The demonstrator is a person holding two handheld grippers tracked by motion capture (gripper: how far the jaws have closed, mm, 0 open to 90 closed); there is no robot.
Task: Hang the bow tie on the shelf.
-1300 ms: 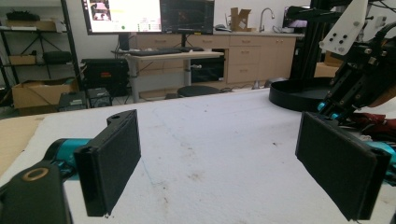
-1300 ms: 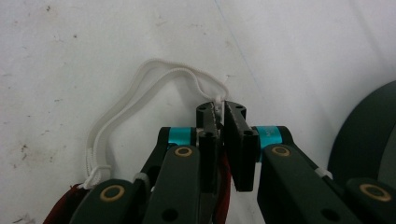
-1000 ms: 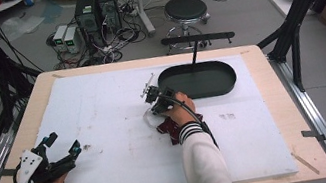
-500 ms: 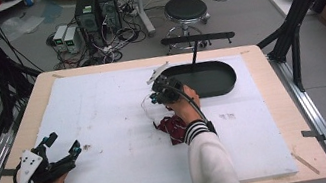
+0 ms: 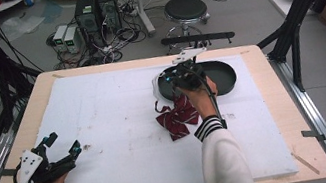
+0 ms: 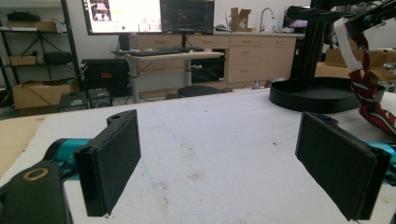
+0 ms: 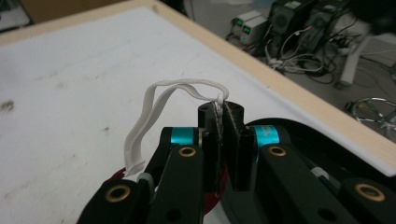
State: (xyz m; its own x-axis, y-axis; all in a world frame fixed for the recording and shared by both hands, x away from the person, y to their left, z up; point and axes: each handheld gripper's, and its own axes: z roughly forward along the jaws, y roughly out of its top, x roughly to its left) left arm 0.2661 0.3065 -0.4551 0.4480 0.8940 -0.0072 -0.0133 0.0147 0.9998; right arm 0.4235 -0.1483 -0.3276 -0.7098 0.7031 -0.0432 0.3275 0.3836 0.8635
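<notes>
Pinching the white elastic strap (image 7: 154,109) of a dark red striped bow tie (image 5: 178,116), the right gripper (image 5: 183,75) has its jaws clamped tight, the tie dangling just beside the black oval tray (image 5: 222,78). The left gripper (image 5: 62,152) rests far from the tray, jaws wide apart with nothing between them.

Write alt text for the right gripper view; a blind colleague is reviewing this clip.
The right gripper, its black jaws shut, pinches the white elastic strap of a dark red bow tie that hangs below it. Under it lie the white table mat and part of a black tray.
</notes>
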